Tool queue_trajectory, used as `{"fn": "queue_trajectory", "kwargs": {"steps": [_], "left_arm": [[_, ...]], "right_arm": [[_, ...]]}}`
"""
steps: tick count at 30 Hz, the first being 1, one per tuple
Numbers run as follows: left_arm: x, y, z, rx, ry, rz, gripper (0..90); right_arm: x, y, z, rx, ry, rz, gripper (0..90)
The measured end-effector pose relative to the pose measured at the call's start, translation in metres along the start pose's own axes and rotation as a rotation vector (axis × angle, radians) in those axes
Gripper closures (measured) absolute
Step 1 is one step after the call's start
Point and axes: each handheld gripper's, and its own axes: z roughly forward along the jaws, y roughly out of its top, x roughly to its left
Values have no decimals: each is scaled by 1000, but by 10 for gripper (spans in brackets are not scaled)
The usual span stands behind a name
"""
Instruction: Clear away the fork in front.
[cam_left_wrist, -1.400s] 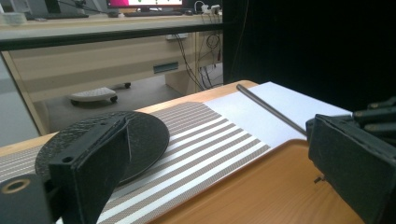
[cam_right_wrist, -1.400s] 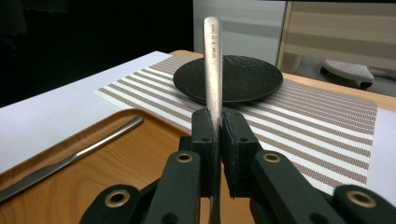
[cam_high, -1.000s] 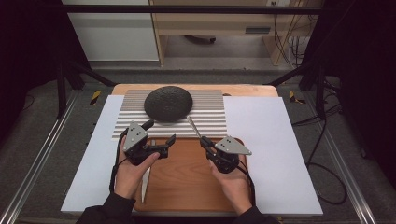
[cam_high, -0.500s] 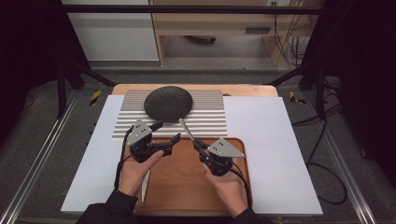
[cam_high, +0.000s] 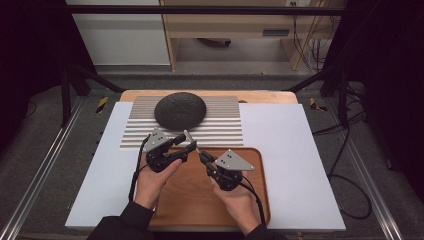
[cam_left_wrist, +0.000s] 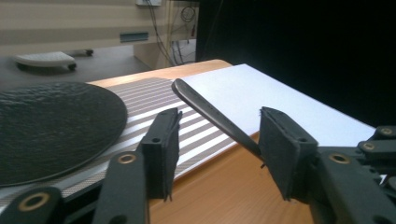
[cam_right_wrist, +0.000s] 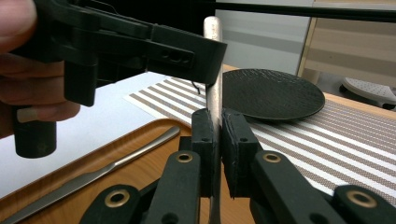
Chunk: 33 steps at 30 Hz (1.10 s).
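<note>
Right gripper (cam_high: 202, 159): we see its two black jaws clamped on the slim grey metal utensil handle (cam_right_wrist: 214, 98); in the right gripper view the pads press both sides of the shaft.
Utensil handle: we note it rises from the right jaws, tilted up and away from the person; in the high view (cam_high: 191, 140) its rounded tip sits over the near edge of the striped mat. Which kind of utensil it is we cannot tell, as the working end is hidden.
Left gripper (cam_left_wrist: 219, 140): we record its jaws parted, one on each side of the raised handle (cam_left_wrist: 212, 114); the handle passes through the gap close to the jaw at the right of the left gripper view, and we cannot tell whether it touches that pad.
Second utensil: we see another long grey metal piece (cam_right_wrist: 93, 175) lying flat in the tray, nearer the person's left.
Tray: a brown wooden tray with rounded corners (cam_high: 252, 200) lies on a white sheet (cam_high: 295, 150); both hands are above it.
Mat: a grey-and-white striped placemat (cam_high: 225, 127) lies beyond the tray.
Plate: a round black textured plate (cam_high: 180, 111) rests on the mat, apart from both grippers.
</note>
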Motion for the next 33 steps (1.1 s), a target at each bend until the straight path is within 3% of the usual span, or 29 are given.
{"fn": "queue_trajectory", "kwargs": {"steps": [5,8,10,13,14,15,16,20,33], "left_arm": [[1,-3,3,-1,-41,-36,589],[2,-4,3,-31,-84,-114,673],[1,-4,3,-48,-98,-137,731],[-2,-2,3,-70,-161,-181,833],[-5,-1,3,-75,-165,-181,869],[-10,1,2,-71,-135,-134,856],[-13,2,1,-63,-122,-95,871],[-18,6,-3,-57,-73,-23,871],[-14,12,-17,-70,-65,11,871]], "right_arm": [[1,0,2,2,8,6,840],[3,0,2,5,11,5,840],[3,0,2,1,11,3,840],[3,-1,2,3,14,7,840],[2,-1,2,5,18,12,858],[1,-1,3,6,32,14,900],[0,-1,4,7,35,25,900],[-5,-1,2,12,38,29,847],[-13,-3,-1,40,35,42,853]]}}
